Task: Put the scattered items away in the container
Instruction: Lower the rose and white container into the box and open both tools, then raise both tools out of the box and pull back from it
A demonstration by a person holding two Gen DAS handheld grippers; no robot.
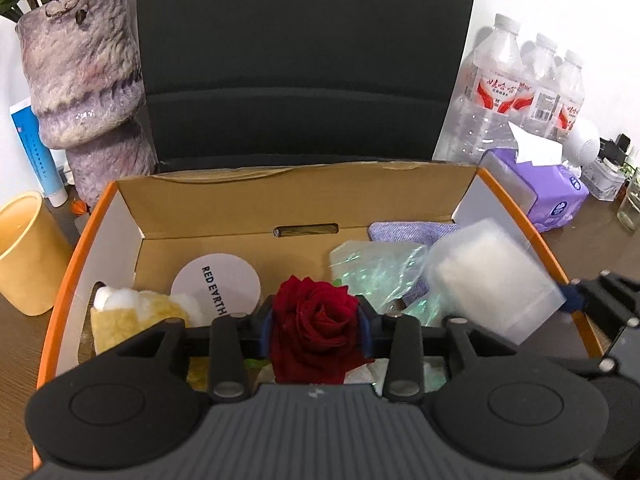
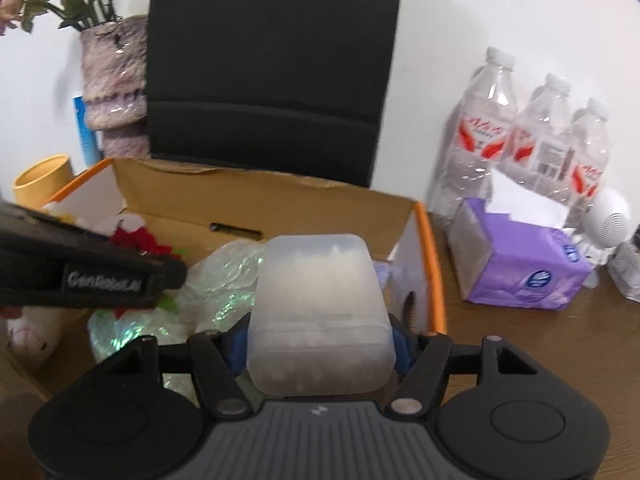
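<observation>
A dark red fabric rose [image 1: 316, 316] is clamped in the left gripper [image 1: 317, 322] above the open orange-rimmed cardboard box [image 1: 404, 196]. A frosted translucent plastic case [image 2: 318, 320] is gripped by the right gripper [image 2: 316, 340] over the box's right end.
</observation>
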